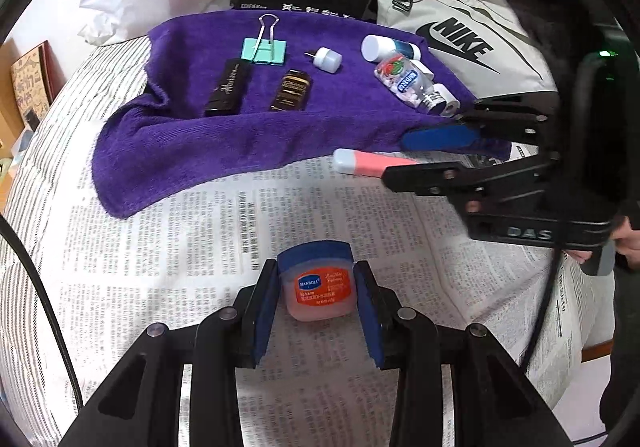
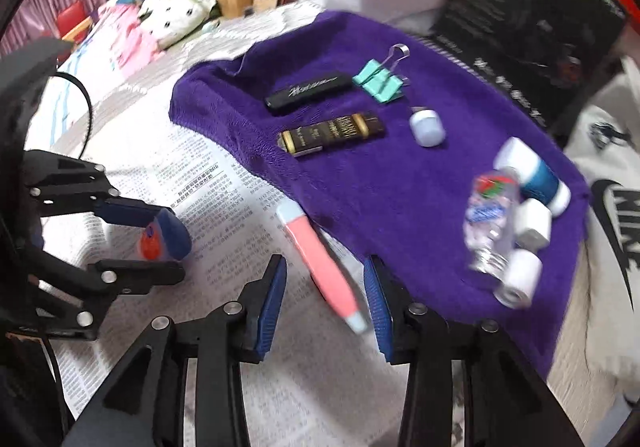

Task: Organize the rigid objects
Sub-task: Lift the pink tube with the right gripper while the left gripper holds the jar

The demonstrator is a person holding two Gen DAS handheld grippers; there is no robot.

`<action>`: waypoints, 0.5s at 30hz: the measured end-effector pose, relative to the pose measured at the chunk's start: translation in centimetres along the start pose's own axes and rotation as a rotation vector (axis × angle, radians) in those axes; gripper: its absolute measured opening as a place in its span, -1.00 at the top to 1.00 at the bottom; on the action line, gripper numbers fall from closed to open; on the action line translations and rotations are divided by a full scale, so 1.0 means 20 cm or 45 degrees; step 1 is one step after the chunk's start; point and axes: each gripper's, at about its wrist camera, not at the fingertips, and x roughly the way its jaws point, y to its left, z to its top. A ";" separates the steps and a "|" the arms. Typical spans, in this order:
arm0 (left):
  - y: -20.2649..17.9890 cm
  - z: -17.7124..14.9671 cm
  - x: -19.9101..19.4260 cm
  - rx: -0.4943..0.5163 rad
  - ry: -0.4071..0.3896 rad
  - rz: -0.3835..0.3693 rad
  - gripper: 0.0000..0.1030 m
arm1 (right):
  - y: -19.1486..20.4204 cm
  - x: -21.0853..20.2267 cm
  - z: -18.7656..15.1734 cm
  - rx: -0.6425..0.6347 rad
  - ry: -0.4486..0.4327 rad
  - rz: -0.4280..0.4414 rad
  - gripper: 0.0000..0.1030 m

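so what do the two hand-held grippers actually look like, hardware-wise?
Both match: the left hand-held gripper and the right hand-held gripper have black linkage arms with silver pivot pins and blue ribbed finger pads. The right unit's body carries pale "DAS" lettering and a small green light; a black cable hangs from it.

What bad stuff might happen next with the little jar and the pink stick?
The pink stick sits loosely between the right gripper pads with a gap, so it may roll away or get knocked. The lip balm jar is pinched only by its sides in the left gripper and might slip. The open candy bottle on the purple towel might spill if bumped.
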 end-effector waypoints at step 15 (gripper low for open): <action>-0.03 0.00 0.01 0.027 -0.007 0.026 0.30 | -0.11 -0.02 -0.19 0.220 0.184 -0.073 0.66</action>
